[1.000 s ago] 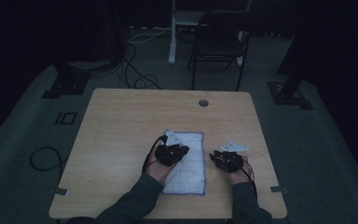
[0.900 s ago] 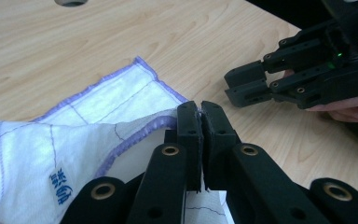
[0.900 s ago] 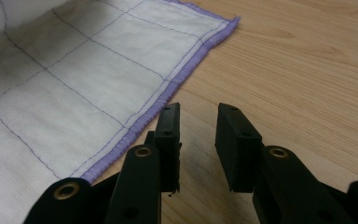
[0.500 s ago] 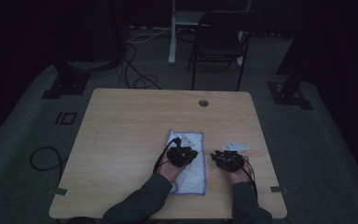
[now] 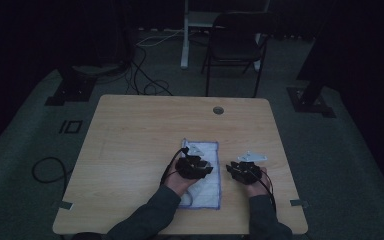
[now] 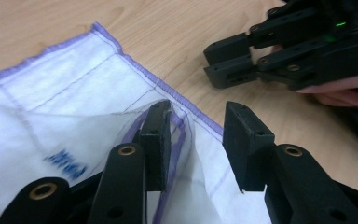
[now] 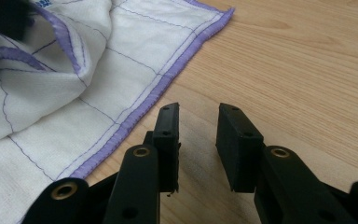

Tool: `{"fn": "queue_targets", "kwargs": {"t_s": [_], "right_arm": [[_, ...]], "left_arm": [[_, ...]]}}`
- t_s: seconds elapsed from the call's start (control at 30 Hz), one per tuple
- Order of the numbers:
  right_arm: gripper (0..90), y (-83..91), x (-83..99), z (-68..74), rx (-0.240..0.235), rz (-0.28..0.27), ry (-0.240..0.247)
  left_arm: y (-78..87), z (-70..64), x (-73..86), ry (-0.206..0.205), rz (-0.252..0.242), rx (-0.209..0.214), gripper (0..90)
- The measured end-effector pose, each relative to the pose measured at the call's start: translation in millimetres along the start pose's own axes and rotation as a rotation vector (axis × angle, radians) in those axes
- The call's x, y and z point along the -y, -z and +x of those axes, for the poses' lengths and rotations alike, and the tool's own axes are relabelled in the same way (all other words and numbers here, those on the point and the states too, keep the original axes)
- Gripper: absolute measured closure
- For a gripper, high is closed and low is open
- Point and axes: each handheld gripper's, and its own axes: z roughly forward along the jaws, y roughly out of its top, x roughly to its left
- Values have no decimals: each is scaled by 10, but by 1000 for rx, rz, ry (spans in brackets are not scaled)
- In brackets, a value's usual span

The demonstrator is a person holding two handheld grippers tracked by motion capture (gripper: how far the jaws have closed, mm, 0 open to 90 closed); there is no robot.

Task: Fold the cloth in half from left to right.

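Note:
A white cloth [image 5: 207,150] with a purple border and thin grid lines lies on the wooden table [image 5: 140,135], near the front edge. My left gripper [image 5: 194,166] rests over the cloth's middle. In the left gripper view it [image 6: 198,135] stands open, and a raised fold of the cloth [image 6: 74,112] drapes over its left finger [image 6: 156,135]. My right gripper [image 5: 245,171] hovers over bare wood just right of the cloth. Its jaws [image 7: 198,135] are open with nothing between them, beside the cloth's purple edge [image 7: 135,112]. The right gripper [image 6: 242,60] also appears beyond the cloth's corner.
A round cable hole [image 5: 218,110] sits near the table's far edge. Behind the table stand a dark chair [image 5: 235,45] and a white post [image 5: 185,35], with cables [image 5: 145,75] on the floor. Bare wood stretches left of the cloth.
My left gripper has shifted right, from the cloth's left edge to over its middle, bunching a fold. The right gripper has hardly moved.

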Motion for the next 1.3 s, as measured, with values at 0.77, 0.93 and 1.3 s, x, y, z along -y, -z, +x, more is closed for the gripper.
{"fn": "queue_targets", "kwargs": {"t_s": [0.77,0.93,1.3], "right_arm": [[693,-5,-1,14,3,2,6],[694,-9,-1,16,2,2,6],[693,-10,0,16,2,3,3]], "left_arm": [[360,272,624,36,90,-149,854],[383,197,675,4,88,-129,873],[257,-138,663,-72,84,-34,869]]}}
